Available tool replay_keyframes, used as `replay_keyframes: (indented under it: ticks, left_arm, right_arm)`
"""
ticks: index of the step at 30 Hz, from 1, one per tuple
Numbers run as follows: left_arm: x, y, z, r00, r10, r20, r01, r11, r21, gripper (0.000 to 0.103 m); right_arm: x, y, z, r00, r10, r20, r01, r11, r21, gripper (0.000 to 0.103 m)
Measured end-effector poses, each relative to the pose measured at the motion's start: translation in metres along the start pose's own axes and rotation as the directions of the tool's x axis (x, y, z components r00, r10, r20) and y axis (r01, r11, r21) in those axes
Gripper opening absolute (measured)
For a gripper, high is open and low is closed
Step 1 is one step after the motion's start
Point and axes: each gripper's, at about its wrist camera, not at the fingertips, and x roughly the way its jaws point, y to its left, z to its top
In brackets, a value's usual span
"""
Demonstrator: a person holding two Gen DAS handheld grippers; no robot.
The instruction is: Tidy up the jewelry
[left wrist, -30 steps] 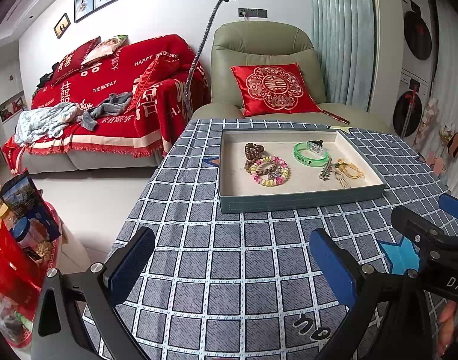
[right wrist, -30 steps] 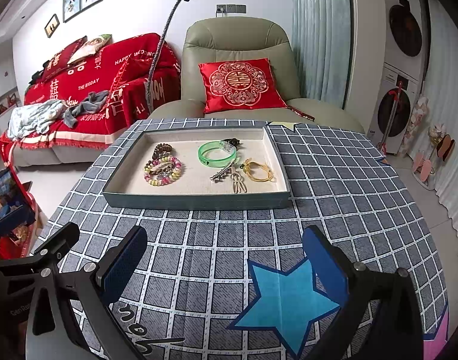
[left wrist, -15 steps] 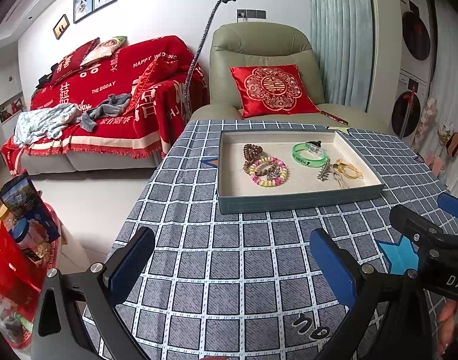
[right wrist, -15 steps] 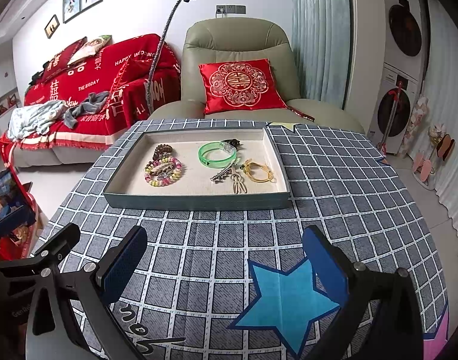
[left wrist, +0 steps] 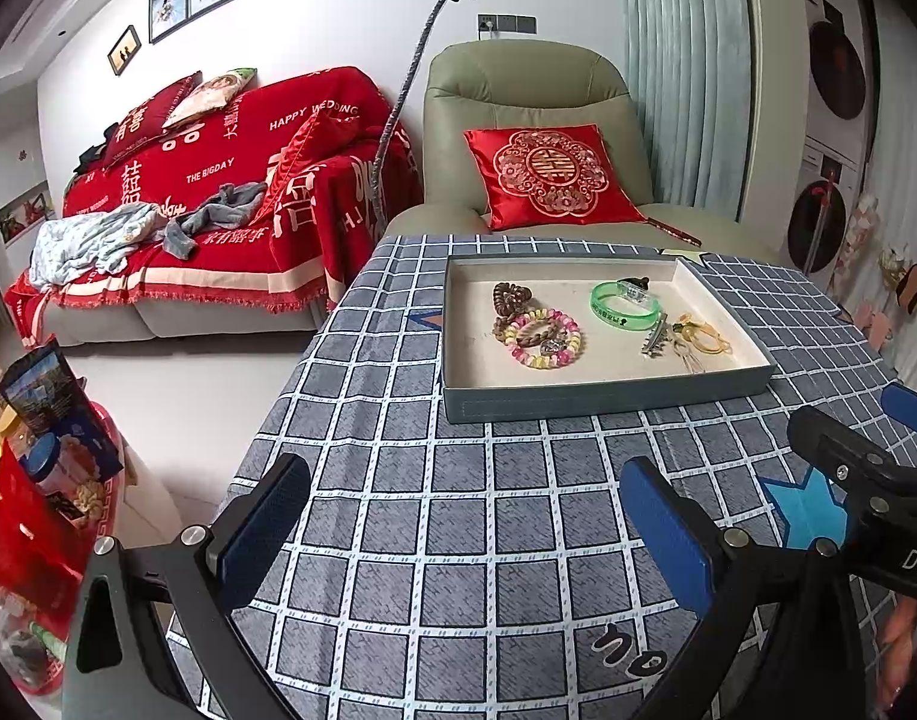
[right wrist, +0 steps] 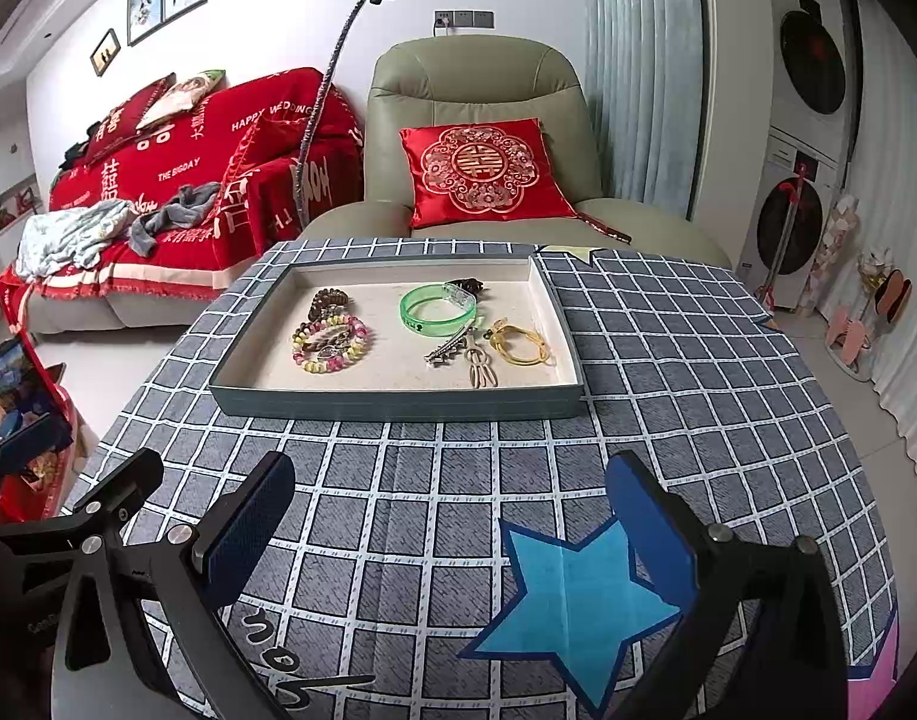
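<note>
A grey-blue tray (left wrist: pixel 608 405) (right wrist: pixel 392 405) with a beige lining rests on the checked tablecloth. Inside lie a pink and yellow bead bracelet (left wrist: pixel 542 339) (right wrist: pixel 330 343), a brown bead bracelet (left wrist: pixel 511 295) (right wrist: pixel 328 301), a green bangle (left wrist: pixel 623 305) (right wrist: pixel 437 311), a silver hair clip (left wrist: pixel 655 339) (right wrist: pixel 449 348) and a yellow cord piece (left wrist: pixel 701 336) (right wrist: pixel 521 345). My left gripper (left wrist: pixel 467 531) hovers open over the cloth in front of the tray, empty. My right gripper (right wrist: pixel 449 534) is open and empty too, to the right of the left one.
The tablecloth (right wrist: pixel 668 372) has a blue star patch (right wrist: pixel 572 600). Behind the table stand a green armchair (right wrist: pixel 476 120) with a red cushion (right wrist: pixel 479 171) and a red-covered sofa (left wrist: pixel 218 192). Snack packs (left wrist: pixel 44 468) sit low on the left. Stacked washing machines (right wrist: pixel 800 180) stand at the right.
Both views have shifted very slightly; the tray and jewellery lie where they were, and both grippers stay open.
</note>
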Motion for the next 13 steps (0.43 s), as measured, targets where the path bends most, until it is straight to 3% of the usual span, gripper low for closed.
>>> replay_keyframes:
  ticks: [13]
  left_arm:
    - [-0.0015,0.0022,-0.0002,1.000,-0.009,0.009,0.009,1.000,0.002,0.103]
  right_arm:
    - [-0.0007,-0.0002,0.0009,1.000,0.001,0.000,-0.001,1.000,0.003,0.103]
